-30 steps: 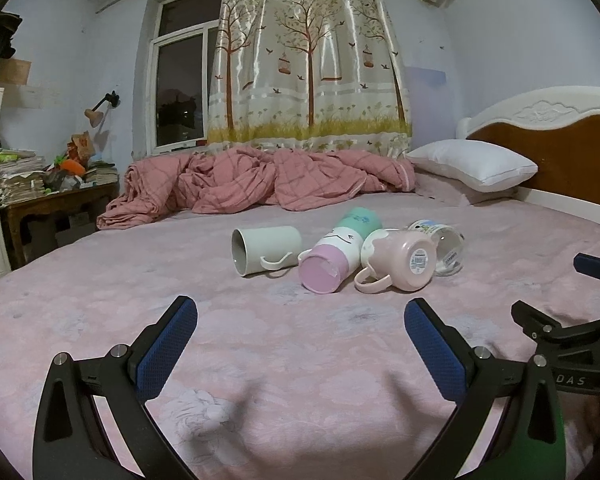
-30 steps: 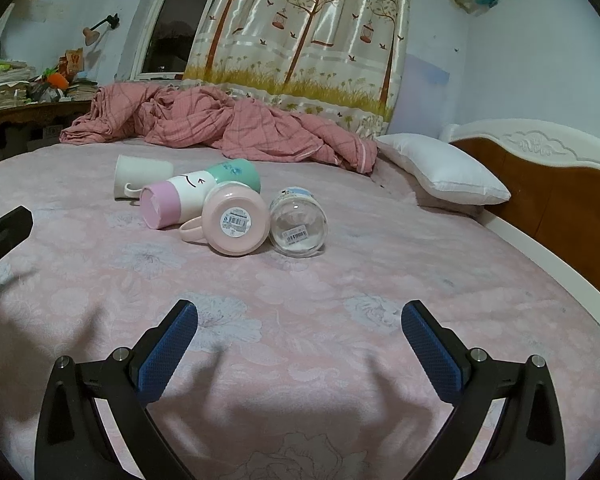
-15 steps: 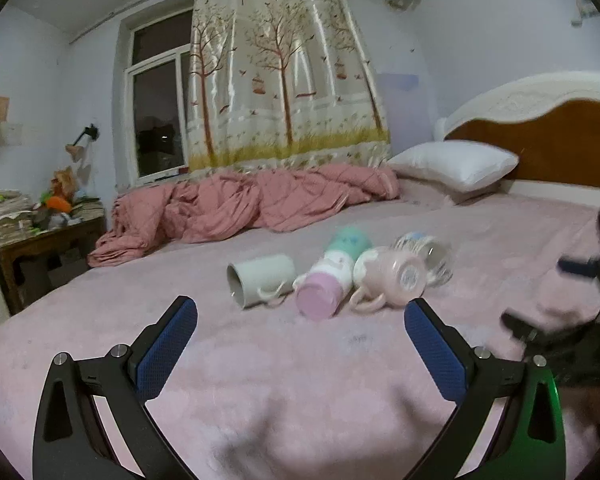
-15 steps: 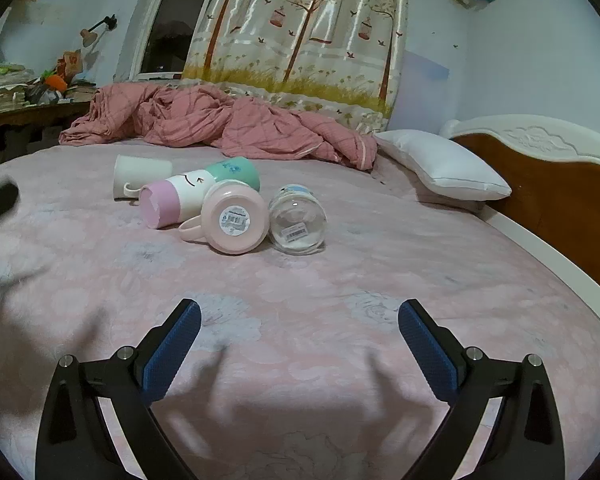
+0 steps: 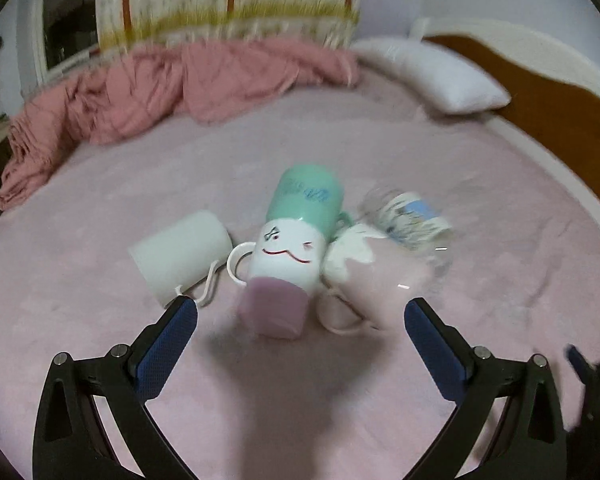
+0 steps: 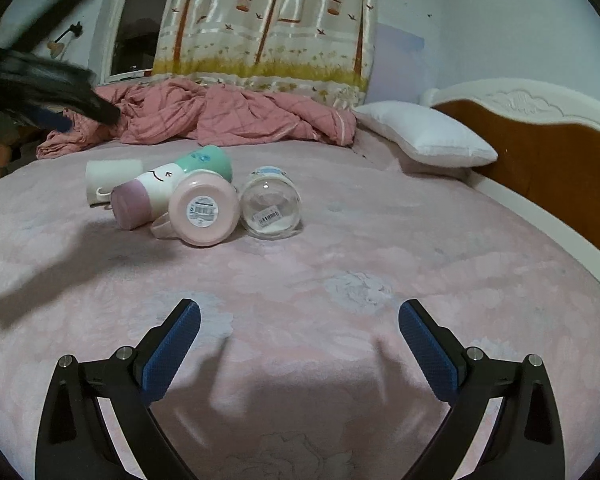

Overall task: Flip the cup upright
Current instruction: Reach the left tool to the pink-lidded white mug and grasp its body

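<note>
My left tongs (image 5: 300, 320) are spread wide with nothing between them, the two blue pads low in the frame with a cluster of cups just above, near the middle of the left view; the picture is smeared there, so fine detail is hard to read. The pink and white cup (image 5: 284, 272) with a drawn face lies on its side closest to the gap, its pink mouth end toward me, and I judge this to be the one I am lining up on, though any cup in the heap could be the target. My right tongs (image 6: 300, 328) are likewise released and empty, low in the right view over bare pink bedspread (image 6: 340, 272), well apart from the cups, which sit in the upper left of that frame. As I read it, the step in hand is the approach: nothing is gripped and nothing stands upright. The next move calls for bringing the left pads to either side of one cup's body, closing, then rotating it so its mouth faces up, without rolling its neighbours, which touch one another. Counting cups: one white mug (image 5: 180, 260) at the left, the face cup, one green cup (image 5: 308, 200) behind it, one pale pink mug (image 5: 376, 284) with its labelled base toward the right view, and one clear glass (image 5: 408, 224) at the right. Five in all, every one lying down. Beyond are one pink quilt (image 6: 228, 116), one white pillow (image 6: 424, 136) and one headboard (image 6: 540, 152).
</note>
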Tool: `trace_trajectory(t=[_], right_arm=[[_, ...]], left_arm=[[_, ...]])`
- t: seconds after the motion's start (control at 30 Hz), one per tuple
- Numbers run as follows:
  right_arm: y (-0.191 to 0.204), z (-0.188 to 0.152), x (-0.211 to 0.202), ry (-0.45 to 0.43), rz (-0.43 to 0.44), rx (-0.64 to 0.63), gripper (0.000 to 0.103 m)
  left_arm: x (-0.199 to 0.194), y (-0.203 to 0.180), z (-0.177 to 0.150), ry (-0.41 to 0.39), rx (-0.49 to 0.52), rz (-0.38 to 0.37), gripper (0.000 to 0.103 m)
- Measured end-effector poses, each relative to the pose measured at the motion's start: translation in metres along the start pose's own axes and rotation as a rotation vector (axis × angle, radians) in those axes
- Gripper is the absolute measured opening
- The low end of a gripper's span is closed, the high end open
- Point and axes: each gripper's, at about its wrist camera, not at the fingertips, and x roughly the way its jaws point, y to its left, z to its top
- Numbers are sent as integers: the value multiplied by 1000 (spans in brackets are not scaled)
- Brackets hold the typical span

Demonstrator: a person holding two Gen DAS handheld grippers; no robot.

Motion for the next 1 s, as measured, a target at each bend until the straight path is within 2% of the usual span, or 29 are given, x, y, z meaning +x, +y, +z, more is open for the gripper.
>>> trace_trajectory(t=[0.13,0.3,0.37,0.4,0.43,0.6,0.77,0.87,1.0], right_arm=[[4,1,6,32,11,-24,101],[6,0,6,34,12,-31,101],[6,0,9,47,11,-32,101],[7,0,10,52,12,-34,101],[8,0,11,59,12,-36,101],[8,2,12,62,13,-35,101],[9,2,12,67,10,-39,101],[9,1,12,67,7,-38,101],[8,2,10,61,1,-33,101]], left_arm=[[57,10,-1,60,-27,28,94],[104,24,-14,152,-74,28,88],[109,24,-21,155,-88,-4,85],[110,24,-24,150,-103,-34,74],[109,22,-26,139,-113,-51,74],[86,6,-30,43,6,53,71],[32,-4,-28,-90,107,152,67],[3,2,-32,-145,87,175,65],[-40,5,-58,-232,16,142,64]])
